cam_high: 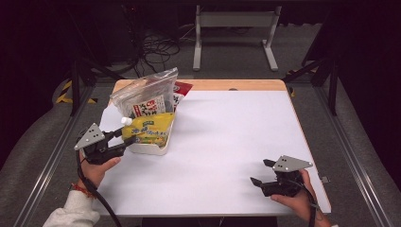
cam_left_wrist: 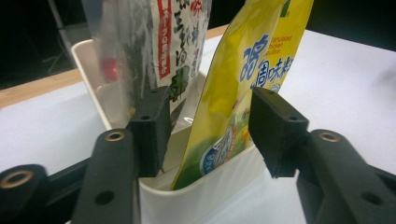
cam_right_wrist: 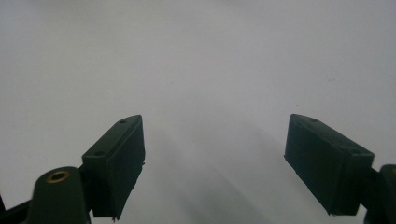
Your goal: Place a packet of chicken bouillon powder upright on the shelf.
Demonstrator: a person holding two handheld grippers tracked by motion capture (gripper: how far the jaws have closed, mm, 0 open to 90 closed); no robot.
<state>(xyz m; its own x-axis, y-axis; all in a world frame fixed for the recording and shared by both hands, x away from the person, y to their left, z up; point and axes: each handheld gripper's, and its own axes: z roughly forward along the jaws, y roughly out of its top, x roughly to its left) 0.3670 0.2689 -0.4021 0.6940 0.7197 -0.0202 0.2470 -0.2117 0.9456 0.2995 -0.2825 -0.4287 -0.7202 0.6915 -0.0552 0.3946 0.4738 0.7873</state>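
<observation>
Left tongs [cam_left_wrist: 208, 133] stand spread, their jaws on either side of a yellow pouch [cam_left_wrist: 243, 88] without pressing it; the pouch stands in a white tray [cam_left_wrist: 205, 196] at the worktop's [cam_high: 227, 142] left. Right tongs [cam_right_wrist: 212, 163] hover spread above bare worktop.

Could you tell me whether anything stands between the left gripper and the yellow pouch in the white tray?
Nothing visible does: the left gripper is open, straddling the yellow pouch and the near wall of the white tray.

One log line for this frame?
left gripper: open at yellow pouch | pouch in white bin | right gripper: open, idle
</observation>
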